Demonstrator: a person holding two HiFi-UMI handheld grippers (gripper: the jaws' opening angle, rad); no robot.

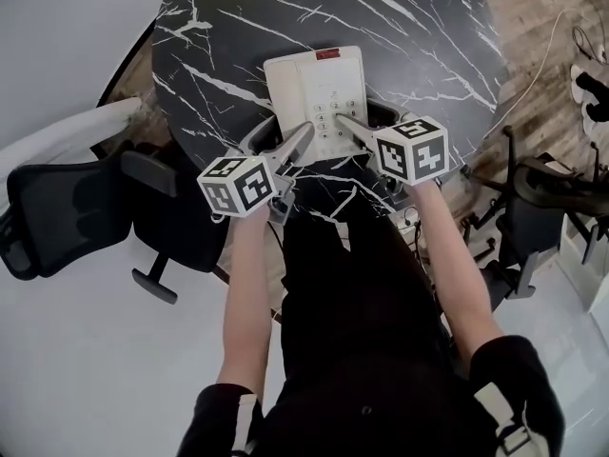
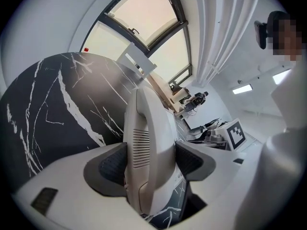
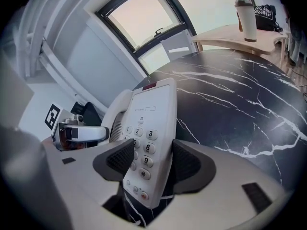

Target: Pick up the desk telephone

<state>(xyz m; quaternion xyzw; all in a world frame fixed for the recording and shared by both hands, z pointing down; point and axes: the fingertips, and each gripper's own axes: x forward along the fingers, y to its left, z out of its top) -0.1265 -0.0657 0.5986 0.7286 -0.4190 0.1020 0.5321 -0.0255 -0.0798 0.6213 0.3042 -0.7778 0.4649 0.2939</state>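
Left tool (image 2: pixel 151 163) clamped on desk telephone (image 1: pixel 314 84), left edge; right tool (image 3: pixel 152 161) likewise, right edge.

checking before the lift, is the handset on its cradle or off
On: the handset lies seated on the telephone, alongside its keypad.

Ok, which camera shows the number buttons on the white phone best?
The right gripper view: the round number buttons on the white plastic desk telephone are close and readable. The head view shows them tiny. The left gripper view shows only the handset side.
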